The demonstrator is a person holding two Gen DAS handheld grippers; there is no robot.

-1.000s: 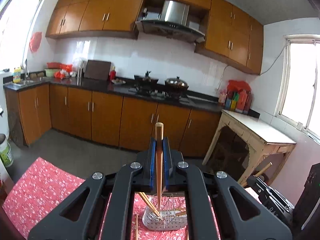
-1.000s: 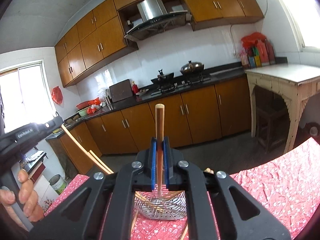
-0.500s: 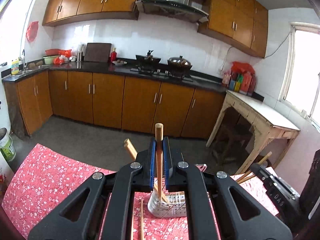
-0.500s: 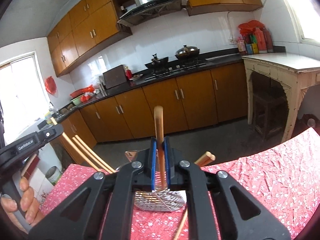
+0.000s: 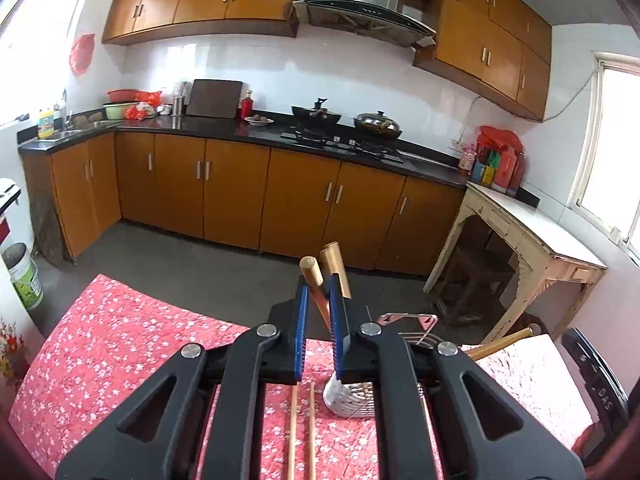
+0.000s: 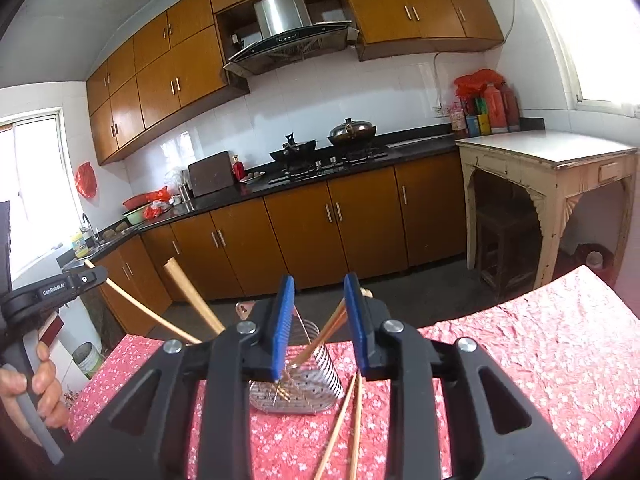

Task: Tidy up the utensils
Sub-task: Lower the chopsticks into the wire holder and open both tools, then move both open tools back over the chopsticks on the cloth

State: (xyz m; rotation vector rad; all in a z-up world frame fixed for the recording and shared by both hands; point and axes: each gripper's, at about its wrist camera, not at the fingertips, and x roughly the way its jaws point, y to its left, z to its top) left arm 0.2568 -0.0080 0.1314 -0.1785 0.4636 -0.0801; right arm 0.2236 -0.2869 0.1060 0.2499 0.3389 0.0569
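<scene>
R jaws opening – chopsticks [image 6: 320,340] in metal holder [image 6: 316,376]

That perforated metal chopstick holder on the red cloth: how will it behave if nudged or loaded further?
The perforated metal chopstick holder looks thin-walled, so probably light and easy to slide on the red floral tablecloth. The wooden chopsticks lean out past its rim, so it may tip towards them. It looks rigid, unlikely to deform.

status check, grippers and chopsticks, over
Left gripper shut on wooden chopstick. Right gripper opening, nothing between. Perforated metal holder below; nothing blocking.
</scene>
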